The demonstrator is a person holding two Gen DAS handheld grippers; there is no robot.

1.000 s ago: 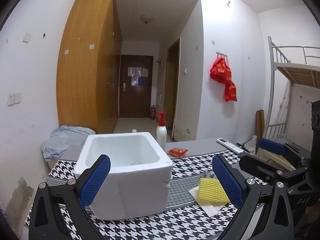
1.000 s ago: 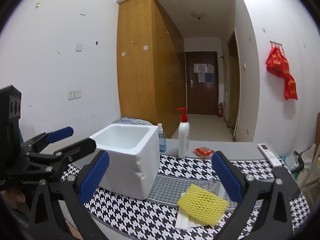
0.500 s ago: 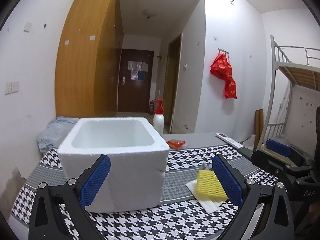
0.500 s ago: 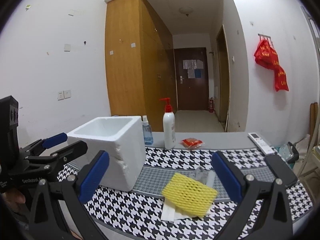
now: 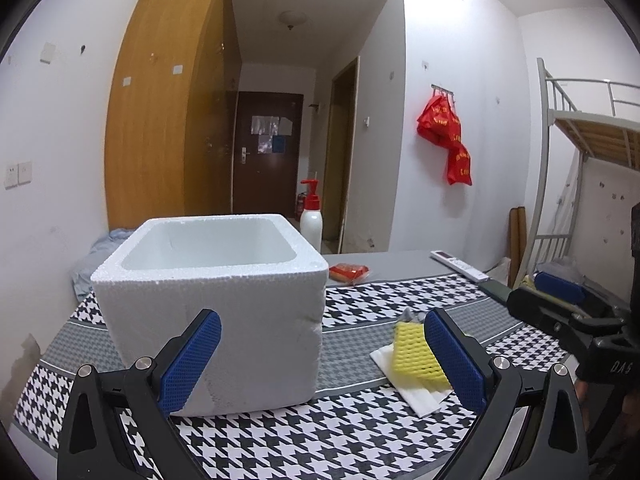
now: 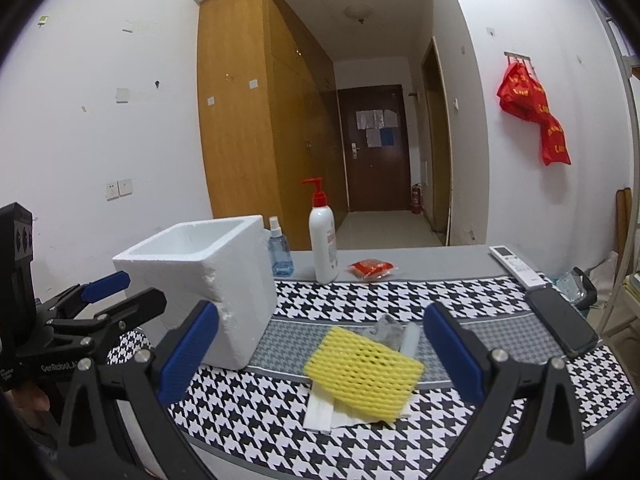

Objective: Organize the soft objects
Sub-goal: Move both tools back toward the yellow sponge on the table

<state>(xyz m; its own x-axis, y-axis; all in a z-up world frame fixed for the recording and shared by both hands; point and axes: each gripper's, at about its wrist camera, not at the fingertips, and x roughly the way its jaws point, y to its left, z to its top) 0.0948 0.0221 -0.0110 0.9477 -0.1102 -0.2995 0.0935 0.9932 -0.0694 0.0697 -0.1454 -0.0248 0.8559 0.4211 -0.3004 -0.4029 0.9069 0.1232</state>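
A yellow foam net (image 6: 362, 372) (image 5: 414, 356) lies on a white foam sheet (image 6: 324, 410) (image 5: 416, 394), with a grey cloth (image 6: 384, 328) just behind it, all on the houndstooth table cover. To their left stands an open white styrofoam box (image 5: 216, 308) (image 6: 200, 280). My left gripper (image 5: 320, 360) is open, facing the front wall of the box. My right gripper (image 6: 320, 356) is open, held just in front of the yellow net and touching nothing. Each gripper also shows at the edge of the other's view.
A white pump bottle (image 6: 323, 248), a blue spray bottle (image 6: 280, 254) and a red packet (image 6: 372, 269) stand behind on the grey table top. A remote (image 6: 516, 266) and a black phone (image 6: 562, 326) lie at the right. A bunk bed (image 5: 588, 148) stands further right.
Both grippers have come lower and nearer the table. The box fills more of the left view. The right view has closed in on the yellow net.
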